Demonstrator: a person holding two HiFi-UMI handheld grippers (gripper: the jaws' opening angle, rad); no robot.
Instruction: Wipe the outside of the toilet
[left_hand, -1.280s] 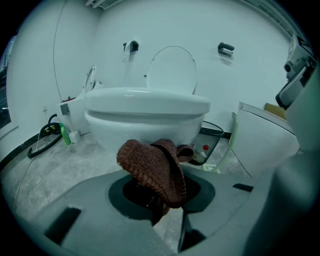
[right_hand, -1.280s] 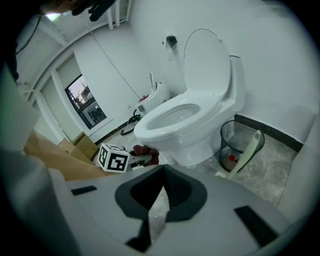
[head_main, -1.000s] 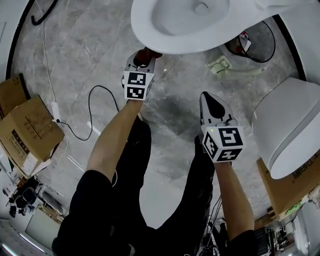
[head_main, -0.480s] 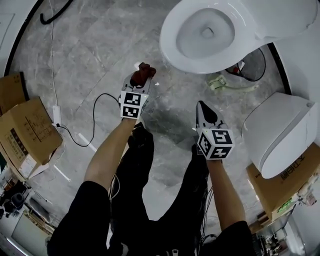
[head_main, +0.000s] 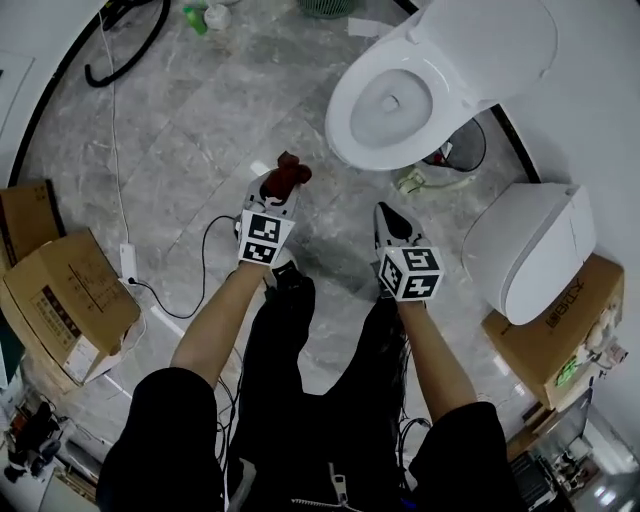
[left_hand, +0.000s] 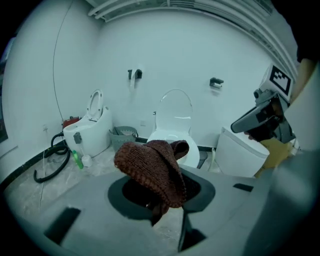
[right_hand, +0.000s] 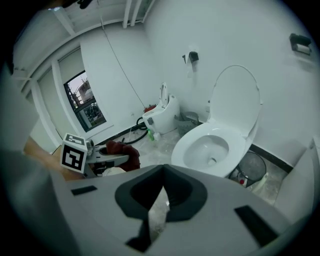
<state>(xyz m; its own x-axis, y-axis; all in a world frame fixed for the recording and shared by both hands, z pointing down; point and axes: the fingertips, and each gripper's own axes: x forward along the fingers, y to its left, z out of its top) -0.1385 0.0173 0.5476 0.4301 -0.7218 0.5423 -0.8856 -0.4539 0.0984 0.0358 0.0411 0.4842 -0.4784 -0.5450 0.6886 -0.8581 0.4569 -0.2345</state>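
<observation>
Left claw (head_main: 283, 182), pinching the cloth (head_main: 290, 172), has left the toilet (head_main: 343, 125); wiping looks paused. Right claw (head_main: 386, 210) is pressed together.

The left forearm (head_main: 222, 312) and right forearm (head_main: 428, 345), both bare, reach forward side by side. The left tool (head_main: 278, 190) has its jaws clamped on a brown knitted cloth (head_main: 291, 172) bunched over the tips. The right tool (head_main: 387, 213) holds nothing, and its jaws seem to meet at the tips.

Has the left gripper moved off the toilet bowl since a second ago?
Yes. The left gripper has pulled back from the toilet; its cloth was at the bowl, now floor shows between.
</observation>
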